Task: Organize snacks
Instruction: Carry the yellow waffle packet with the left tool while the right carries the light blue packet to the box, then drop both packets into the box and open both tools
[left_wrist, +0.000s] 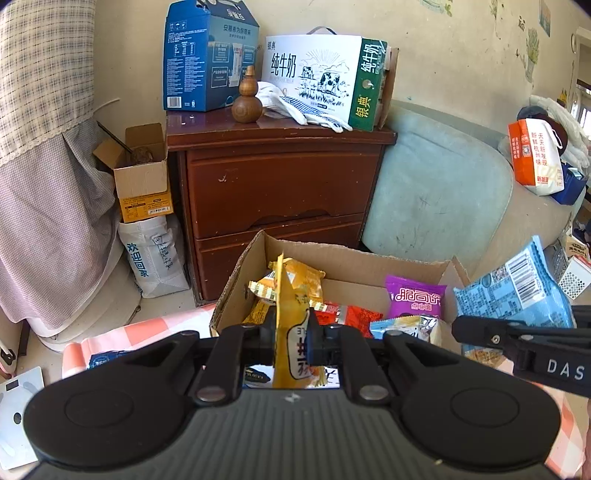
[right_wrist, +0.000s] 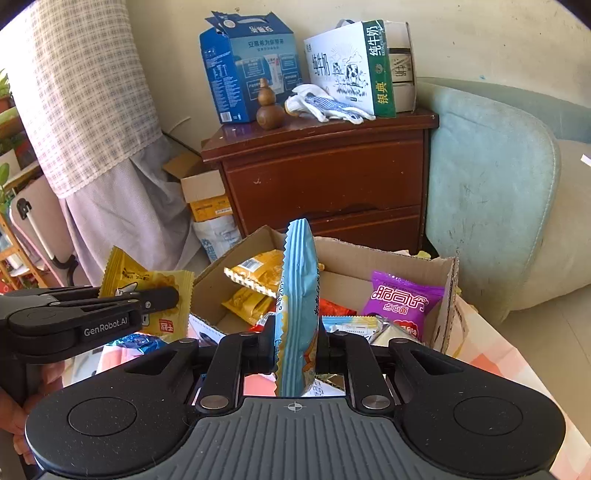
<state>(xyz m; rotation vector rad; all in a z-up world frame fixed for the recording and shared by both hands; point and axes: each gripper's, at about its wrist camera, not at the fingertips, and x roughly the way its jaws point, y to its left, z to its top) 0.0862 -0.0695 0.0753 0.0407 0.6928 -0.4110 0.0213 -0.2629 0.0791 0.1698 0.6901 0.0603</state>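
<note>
An open cardboard box (left_wrist: 354, 262) (right_wrist: 391, 260) on the checked tablecloth holds several snack packets, among them a purple one (left_wrist: 415, 297) (right_wrist: 402, 302) and yellow ones (right_wrist: 258, 271). My left gripper (left_wrist: 293, 339) is shut on a yellow snack packet (left_wrist: 293, 314), held upright in front of the box; it also shows in the right wrist view (right_wrist: 147, 288). My right gripper (right_wrist: 297, 343) is shut on a light blue snack packet (right_wrist: 299, 295), held upright before the box; it also shows in the left wrist view (left_wrist: 517, 284).
A dark wooden nightstand (left_wrist: 280, 177) stands behind the box with a blue carton (left_wrist: 207, 55), a milk carton (left_wrist: 325, 81), a wooden gourd (left_wrist: 246, 98) and gloves on top. A pale green sofa (right_wrist: 491, 177) is to the right. Boxes and a bag (left_wrist: 151, 254) sit left of it.
</note>
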